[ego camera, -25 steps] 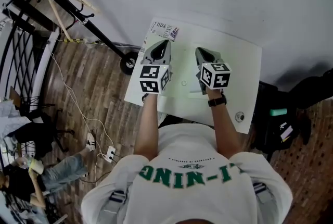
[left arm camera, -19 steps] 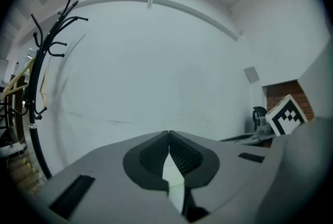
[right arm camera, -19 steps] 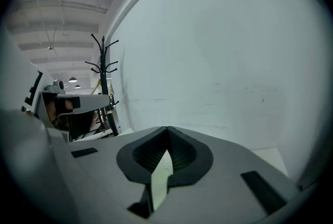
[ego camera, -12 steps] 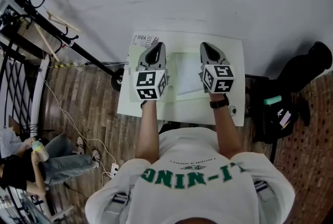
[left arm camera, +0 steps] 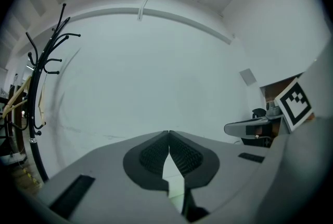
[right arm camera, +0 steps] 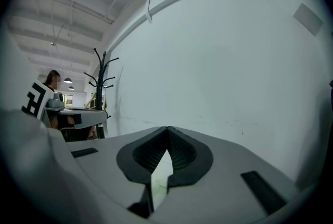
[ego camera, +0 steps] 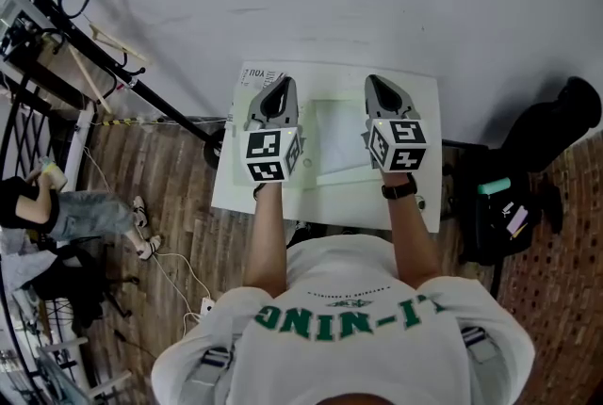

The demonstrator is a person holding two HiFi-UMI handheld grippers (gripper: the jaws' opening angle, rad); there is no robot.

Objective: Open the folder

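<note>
The folder (ego camera: 334, 136) is a pale, see-through rectangle lying flat and closed on the small white table (ego camera: 426, 111). Both grippers hover above it and point level at the white wall. My left gripper (ego camera: 280, 90) is over the folder's left edge, my right gripper (ego camera: 377, 85) over its right edge. In the left gripper view the left gripper (left arm camera: 169, 132) has its jaws shut tip to tip with nothing between them. In the right gripper view the right gripper (right arm camera: 167, 128) is likewise shut and empty. Neither touches the folder.
A printed sheet (ego camera: 260, 73) lies at the table's back left corner, and a small round object (ego camera: 421, 202) near its front right. A black coat stand (ego camera: 113, 64) leans at the left, a black bag (ego camera: 556, 125) sits right. A person (ego camera: 57, 205) sits far left.
Both grippers have risen off the table and moved a little apart, so the folder shows between them. In the last half second they barely moved. The person at the left shifted.
</note>
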